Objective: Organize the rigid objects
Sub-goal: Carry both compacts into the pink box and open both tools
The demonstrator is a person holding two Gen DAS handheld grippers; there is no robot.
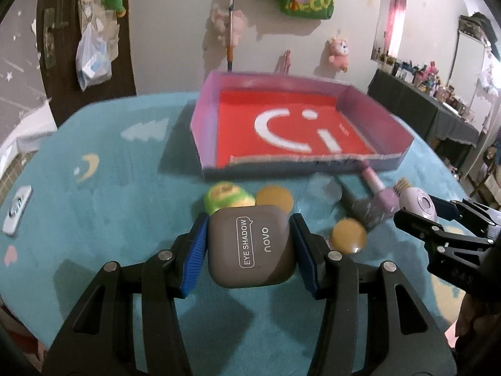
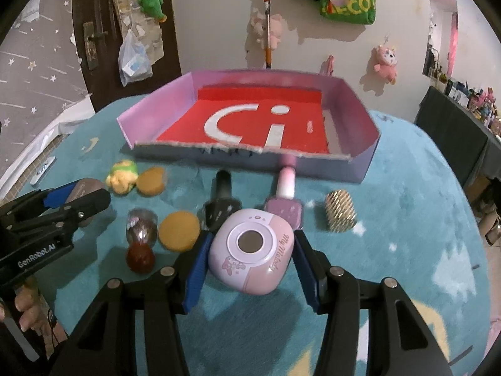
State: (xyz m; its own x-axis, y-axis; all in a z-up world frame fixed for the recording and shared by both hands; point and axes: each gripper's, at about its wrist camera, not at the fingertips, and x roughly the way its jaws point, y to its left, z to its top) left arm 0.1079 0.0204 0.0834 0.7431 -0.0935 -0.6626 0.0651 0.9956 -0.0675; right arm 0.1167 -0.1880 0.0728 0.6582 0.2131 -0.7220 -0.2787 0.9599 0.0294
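Left gripper (image 1: 250, 247) and right gripper (image 2: 250, 260) each clamped (angled downward).

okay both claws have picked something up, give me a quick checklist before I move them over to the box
1. Left claw grips the grey eye shadow case between both blue pads: ok.
2. Right claw grips the pink compact between both pads: ok.
3. Both items lifted clear of the blue cloth: cannot tell.
4. Box is open-topped, its red floor bare: ok.
5. Path to the box: the two nail polish bottles, pink and black, lie in front of its near wall; pass above them: not ok at low height.
6. Near wall of the box has a torn edge; whether the claws already clear it: cannot tell.
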